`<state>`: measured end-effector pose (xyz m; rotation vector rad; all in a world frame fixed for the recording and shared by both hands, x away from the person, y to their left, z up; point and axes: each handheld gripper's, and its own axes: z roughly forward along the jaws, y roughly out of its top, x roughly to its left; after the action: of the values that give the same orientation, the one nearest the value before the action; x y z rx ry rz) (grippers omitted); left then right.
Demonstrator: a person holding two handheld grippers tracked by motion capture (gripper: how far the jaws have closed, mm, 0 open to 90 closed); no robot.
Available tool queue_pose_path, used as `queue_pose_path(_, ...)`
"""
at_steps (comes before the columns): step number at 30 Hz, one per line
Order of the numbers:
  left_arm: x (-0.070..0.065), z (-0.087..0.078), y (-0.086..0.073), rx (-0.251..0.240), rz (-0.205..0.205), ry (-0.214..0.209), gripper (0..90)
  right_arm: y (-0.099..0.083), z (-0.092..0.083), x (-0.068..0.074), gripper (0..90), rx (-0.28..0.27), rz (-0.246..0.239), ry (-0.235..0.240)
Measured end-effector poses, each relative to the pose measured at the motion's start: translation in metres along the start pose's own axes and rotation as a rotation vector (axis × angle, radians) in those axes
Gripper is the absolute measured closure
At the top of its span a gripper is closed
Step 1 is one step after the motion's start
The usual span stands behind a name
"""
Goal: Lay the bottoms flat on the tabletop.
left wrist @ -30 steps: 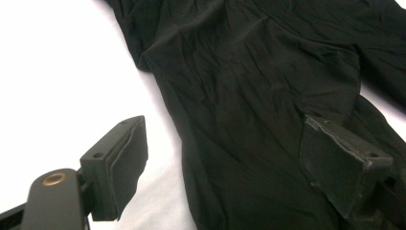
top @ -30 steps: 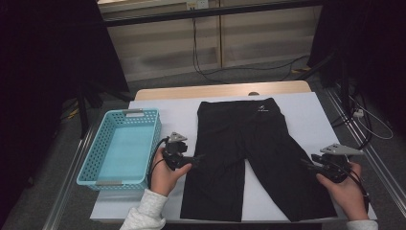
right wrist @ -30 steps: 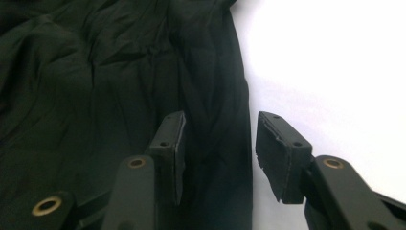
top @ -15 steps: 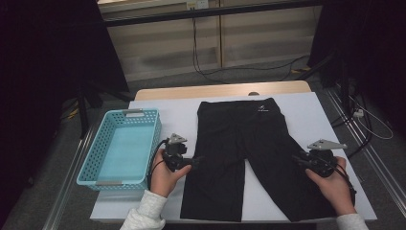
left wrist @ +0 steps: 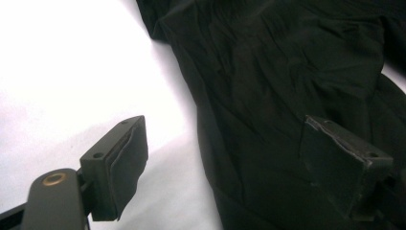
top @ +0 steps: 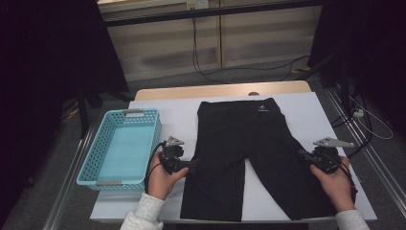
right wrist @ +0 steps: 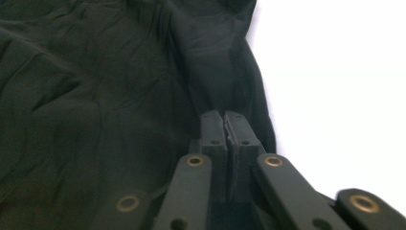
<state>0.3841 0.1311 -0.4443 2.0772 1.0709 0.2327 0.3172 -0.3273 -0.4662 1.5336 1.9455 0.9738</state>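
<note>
A pair of black fabric shorts [top: 253,153] lies flat on the white table cover [top: 177,115]. The right gripper [right wrist: 225,120] has just been closing and pinches the outer edge of one leg; the left gripper [left wrist: 225,158] stands wide open astride the other leg's edge

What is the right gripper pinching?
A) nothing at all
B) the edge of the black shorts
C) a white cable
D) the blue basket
B: the right gripper is shut on a pinched-up fold at the edge of the black shorts.
</note>
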Motion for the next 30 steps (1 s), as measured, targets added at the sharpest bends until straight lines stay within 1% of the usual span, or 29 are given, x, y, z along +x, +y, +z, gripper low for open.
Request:
queue_pose_path(1, 0.000, 0.001, -0.001, 0.002, 0.005, 0.001, 17.6, 0.000, -0.001, 0.000, 85.7, -0.004, -0.004, -0.010)
queue_pose_path(2, 0.000, 0.001, -0.001, 0.015, 0.005, -0.008, 17.5, 0.000, -0.003, -0.001, 81.4, -0.013, -0.002, -0.017)
queue_pose_path(3, 0.000, 0.002, -0.002, 0.009, 0.002, -0.003, 17.5, 0.000, -0.005, -0.001, 74.9, -0.021, 0.005, -0.015)
queue_pose_path(4, 0.001, 0.002, -0.003, 0.017, 0.003, -0.004, 17.5, 0.001, -0.006, -0.002, 70.0, -0.028, 0.004, -0.017)
queue_pose_path(5, 0.002, 0.002, -0.004, 0.016, -0.002, 0.000, 17.5, 0.001, -0.008, -0.002, 66.9, -0.035, 0.001, -0.023)
queue_pose_path(6, 0.003, 0.002, -0.004, 0.021, -0.004, 0.004, 17.5, 0.002, -0.009, -0.002, 65.5, -0.038, -0.002, -0.019)
queue_pose_path(9, 0.004, 0.002, -0.005, 0.026, -0.003, 0.004, 17.5, 0.003, -0.011, 0.003, 54.5, -0.044, -0.005, 0.010)
queue_pose_path(11, 0.003, 0.002, -0.006, 0.028, -0.002, -0.001, 17.5, 0.005, -0.011, 0.006, 50.9, -0.053, -0.016, 0.029)
queue_pose_path(12, 0.002, 0.003, -0.006, 0.022, -0.009, 0.003, 17.5, 0.005, -0.011, 0.008, 48.5, -0.055, -0.017, 0.033)
queue_pose_path(13, 0.002, 0.003, -0.006, 0.025, -0.002, 0.000, 17.5, 0.006, -0.011, 0.010, 46.2, -0.058, -0.019, 0.041)
queue_pose_path(14, 0.002, 0.004, -0.006, 0.019, -0.004, 0.013, 17.5, 0.007, -0.011, 0.011, 45.1, -0.059, -0.017, 0.044)
queue_pose_path(15, 0.003, 0.003, -0.006, 0.033, 0.004, -0.002, 17.4, 0.008, -0.011, 0.012, 44.1, -0.060, -0.015, 0.055)
queue_pose_path(19, 0.005, 0.003, -0.007, 0.037, 0.004, 0.002, 17.4, 0.009, -0.010, 0.017, 39.5, -0.063, -0.017, 0.075)
queue_pose_path(21, 0.005, 0.003, -0.007, 0.031, 0.003, 0.002, 17.4, 0.010, -0.009, 0.020, 38.3, -0.063, -0.023, 0.083)
queue_pose_path(23, 0.005, 0.004, -0.007, 0.030, 0.002, 0.009, 17.4, 0.010, -0.009, 0.022, 36.7, -0.062, -0.028, 0.085)
queue_pose_path(25, 0.005, 0.002, -0.007, 0.037, 0.002, 0.028, 17.3, 0.010, -0.009, 0.024, 35.1, -0.064, -0.027, 0.087)
queue_pose_path(26, 0.005, 0.001, -0.007, 0.047, 0.008, 0.025, 16.9, 0.011, -0.009, 0.024, 34.6, -0.062, -0.030, 0.091)
queue_pose_path(27, 0.005, 0.001, -0.007, 0.043, 0.013, 0.028, 16.7, 0.010, -0.009, 0.025, 34.1, -0.063, -0.029, 0.090)
queue_pose_path(28, 0.003, 0.001, -0.008, 0.036, 0.007, 0.032, 16.6, 0.010, -0.009, 0.025, 33.7, -0.064, -0.030, 0.091)
queue_pose_path(29, 0.003, 0.000, -0.008, 0.036, 0.008, 0.033, 15.9, 0.010, -0.009, 0.026, 33.6, -0.066, -0.032, 0.094)
queue_pose_path(30, 0.002, 0.000, -0.008, 0.044, 0.017, 0.037, 15.3, 0.011, -0.009, 0.026, 33.1, -0.068, -0.034, 0.095)
